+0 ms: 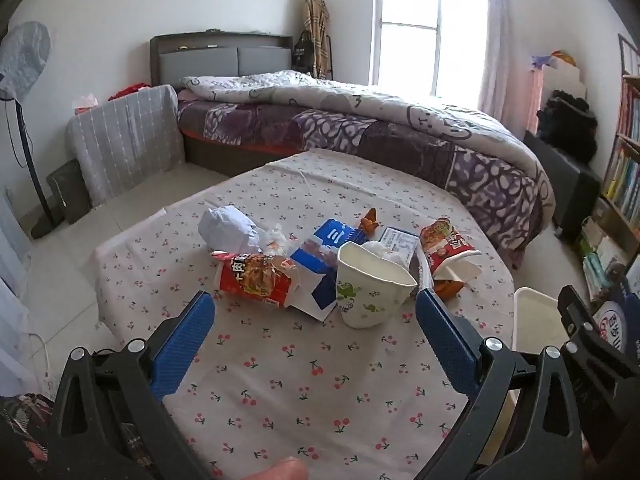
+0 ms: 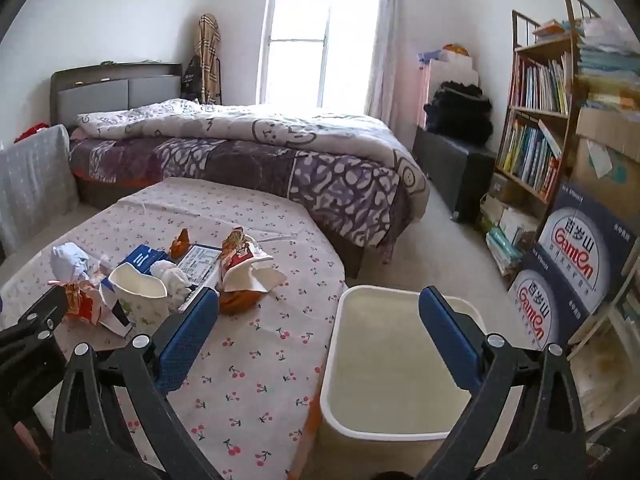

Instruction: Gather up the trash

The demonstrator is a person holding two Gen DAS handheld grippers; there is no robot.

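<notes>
Trash lies in a heap on the cherry-print tablecloth point(image 1: 280, 392): a white paper cup with green print point(image 1: 370, 286), a red noodle wrapper point(image 1: 252, 278), a blue and white carton point(image 1: 320, 256), a crumpled white paper ball point(image 1: 228, 228), a torn red noodle cup point(image 1: 448, 248) and orange peel point(image 1: 369, 218). My left gripper point(image 1: 316, 316) is open and empty, just short of the cup. My right gripper point(image 2: 320, 312) is open and empty, over the gap between the table edge and the empty white bin point(image 2: 400, 432). The cup point(image 2: 140, 296) and torn noodle cup point(image 2: 244, 264) also show in the right wrist view.
The bin stands on the floor at the table's right edge point(image 1: 532, 312). A bed with a purple quilt point(image 2: 248, 152) lies beyond the table. A bookshelf point(image 2: 536, 120) and stacked Ganten water boxes point(image 2: 572, 256) stand at the right. A fan point(image 1: 24, 64) stands at the left.
</notes>
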